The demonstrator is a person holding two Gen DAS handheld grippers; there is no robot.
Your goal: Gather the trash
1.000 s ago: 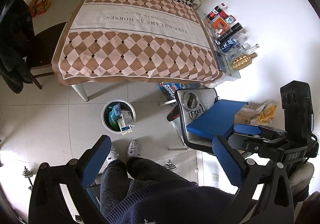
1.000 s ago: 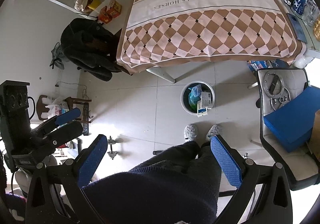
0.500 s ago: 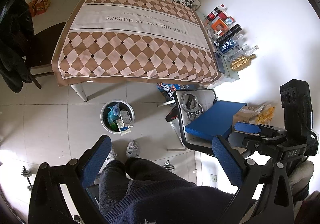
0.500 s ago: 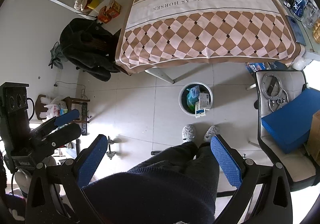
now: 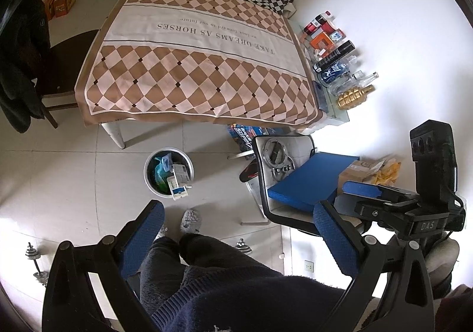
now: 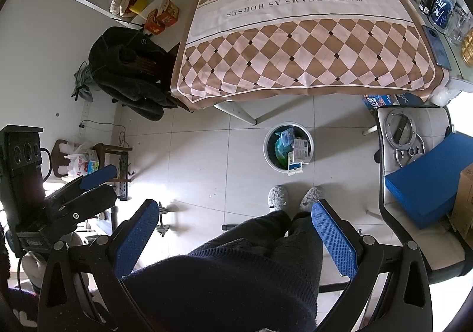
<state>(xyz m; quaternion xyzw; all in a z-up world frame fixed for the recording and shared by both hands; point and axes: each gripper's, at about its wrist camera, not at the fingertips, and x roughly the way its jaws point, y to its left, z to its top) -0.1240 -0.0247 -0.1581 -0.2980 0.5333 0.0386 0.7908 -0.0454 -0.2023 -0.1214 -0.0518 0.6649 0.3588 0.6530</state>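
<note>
A round grey trash bin [image 5: 189, 164] stands on the tiled floor in front of the table; it also shows in the right wrist view [image 6: 270, 160]. It holds a green bag [image 5: 159, 173] and white and blue cartons [image 5: 179, 181]. The table carries a brown-and-pink checked cloth [image 5: 195, 80] that lies bare. My left gripper [image 5: 236, 228] is open and empty, held high above the person's legs. My right gripper [image 6: 233, 227] is open and empty at the same height. Each gripper shows from the side in the other's view.
Bottles and boxes [image 5: 334, 48] line the table's right edge by the wall. A chair [image 5: 283, 213] with a blue pad [image 5: 310, 178] and metal rings stands right of the bin. A dark coat [image 6: 130, 71] hangs over a chair at left. Small dumbbells [image 5: 35, 258] lie on the floor.
Both views have risen and drawn back a little, so the bin and table sit slightly farther off. Both grippers stay open and empty.
</note>
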